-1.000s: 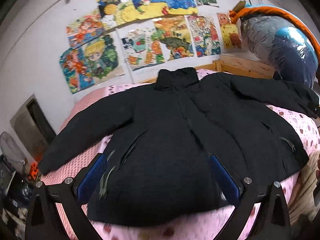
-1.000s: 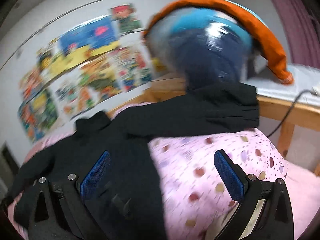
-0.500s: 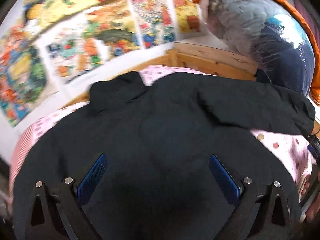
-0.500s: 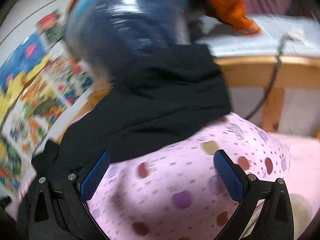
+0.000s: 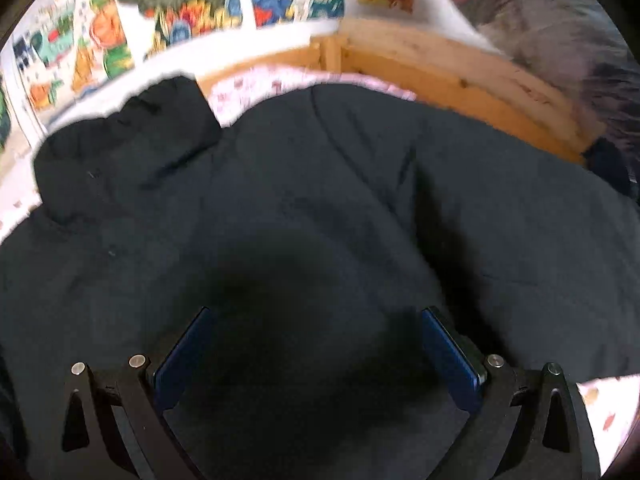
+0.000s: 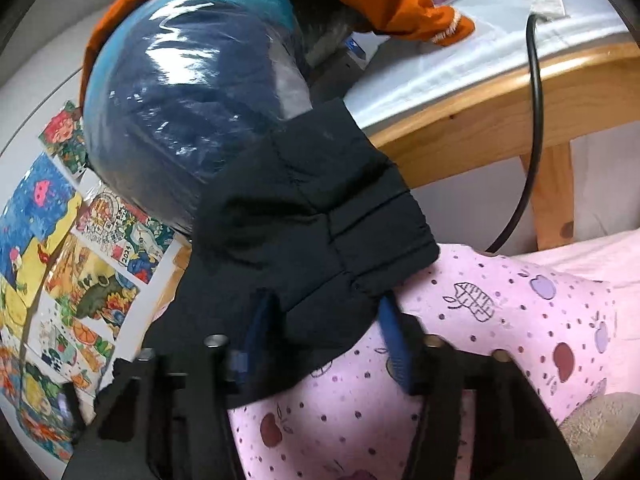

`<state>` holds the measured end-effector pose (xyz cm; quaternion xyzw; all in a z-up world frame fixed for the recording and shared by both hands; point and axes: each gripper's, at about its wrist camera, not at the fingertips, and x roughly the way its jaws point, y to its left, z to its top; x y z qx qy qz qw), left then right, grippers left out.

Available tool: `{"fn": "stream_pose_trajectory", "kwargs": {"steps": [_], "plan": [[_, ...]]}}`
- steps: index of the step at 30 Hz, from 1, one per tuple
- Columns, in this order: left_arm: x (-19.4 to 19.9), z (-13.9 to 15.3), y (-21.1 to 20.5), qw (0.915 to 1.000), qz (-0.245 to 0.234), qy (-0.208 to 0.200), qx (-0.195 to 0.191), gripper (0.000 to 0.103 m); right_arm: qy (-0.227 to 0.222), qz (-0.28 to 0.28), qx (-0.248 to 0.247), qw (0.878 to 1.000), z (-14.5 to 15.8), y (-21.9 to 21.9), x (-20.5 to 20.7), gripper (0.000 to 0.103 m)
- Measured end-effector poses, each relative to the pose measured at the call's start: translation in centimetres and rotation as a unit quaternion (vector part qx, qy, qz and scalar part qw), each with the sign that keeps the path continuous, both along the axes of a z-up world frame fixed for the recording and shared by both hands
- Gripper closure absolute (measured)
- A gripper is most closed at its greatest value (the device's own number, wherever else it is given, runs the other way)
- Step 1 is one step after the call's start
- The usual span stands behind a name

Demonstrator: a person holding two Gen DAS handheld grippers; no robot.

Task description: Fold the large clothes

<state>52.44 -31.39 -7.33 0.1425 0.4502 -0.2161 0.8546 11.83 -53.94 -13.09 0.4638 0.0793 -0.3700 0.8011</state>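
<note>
Black padded fabric fills both views: the jacket (image 5: 320, 208) lies spread on the pink fruit-print sheet (image 6: 520, 320). The right gripper (image 6: 324, 332) is closing its jaws around the sleeve cuff (image 6: 320, 240), cloth between the blue pads. The left gripper (image 5: 316, 344) hangs wide, holding nothing, over the jacket's body. Judged risk: thick, slippery padding could slide out, or the pads could snag the sheet. Beyond, a clear plastic bag (image 6: 192, 120) holds dark bedding.
</note>
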Motion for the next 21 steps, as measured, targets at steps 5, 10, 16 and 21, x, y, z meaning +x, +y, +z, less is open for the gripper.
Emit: {"fn": "stream_pose_trajectory", "kwargs": {"steps": [5,10,16,21], "plan": [[1.2,-1.4,0.9,0.9980,0.000,0.056,-0.031,0.001,0.002,0.028,-0.078,0.997,3.5,2.7,1.0,0.090],[-0.7,3.6,6.2,0.9941,0.004,0.038,-0.101,0.002,0.005,0.106,-0.224,0.969,10.6,7.5,5.0,0.090],[-3.8,9.9,15.5,0.9872,0.018,0.013,-0.158,0.002,-0.024,0.300,-0.341,0.891,16.6,16.1,13.6,0.090],[-5.4,12.2,25.4,0.9724,0.049,0.015,-0.228,0.002,0.005,0.456,-0.354,0.816,17.2,24.0,21.2,0.090]]}}
